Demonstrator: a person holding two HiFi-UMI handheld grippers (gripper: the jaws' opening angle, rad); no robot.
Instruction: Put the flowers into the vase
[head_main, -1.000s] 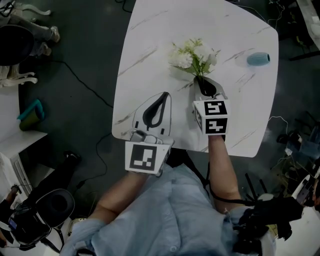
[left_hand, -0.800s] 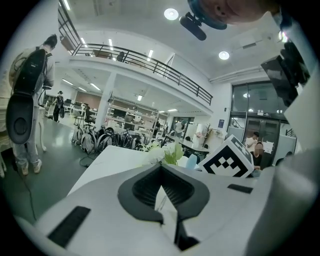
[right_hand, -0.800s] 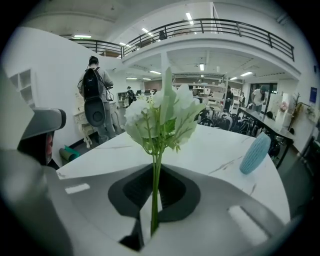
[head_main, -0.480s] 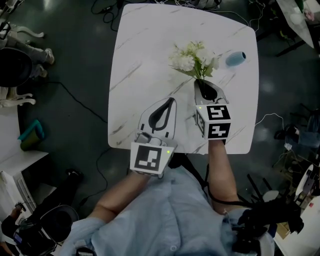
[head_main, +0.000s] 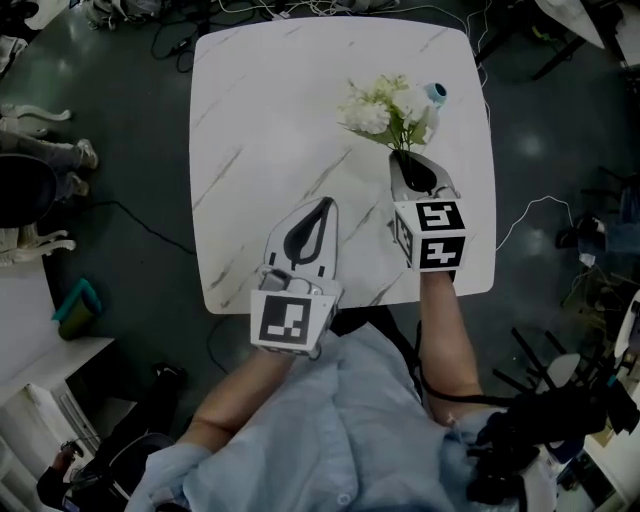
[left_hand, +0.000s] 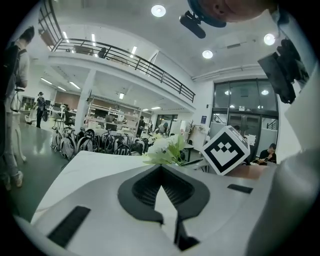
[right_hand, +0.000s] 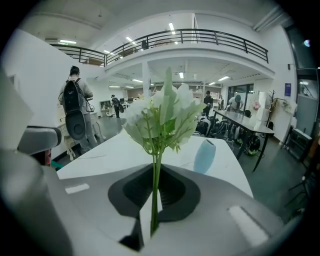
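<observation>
A bunch of white flowers (head_main: 388, 108) with green stems is lifted over the white marble table (head_main: 270, 120). My right gripper (head_main: 404, 160) is shut on the stems, and in the right gripper view the flowers (right_hand: 162, 112) rise straight up from its jaws (right_hand: 158, 167). The pale blue vase (head_main: 434, 95) stands upright just right of the blooms and beyond them, and it shows again as the vase (right_hand: 205, 156) past the jaws. My left gripper (head_main: 324, 205) hovers over the table left of the right one. Its jaws (left_hand: 161, 167) are shut with nothing between them.
The table's near edge (head_main: 300, 300) lies under the left gripper's body. Cables (head_main: 250, 12) trail on the dark floor beyond the far edge. A teal object (head_main: 78, 305) and white furniture sit at the left. A person with a backpack (right_hand: 76, 97) stands far off.
Both grippers have moved forward over the table and risen. The flowers have come closer to the vase. The head view has shifted, so the table now sits further left.
</observation>
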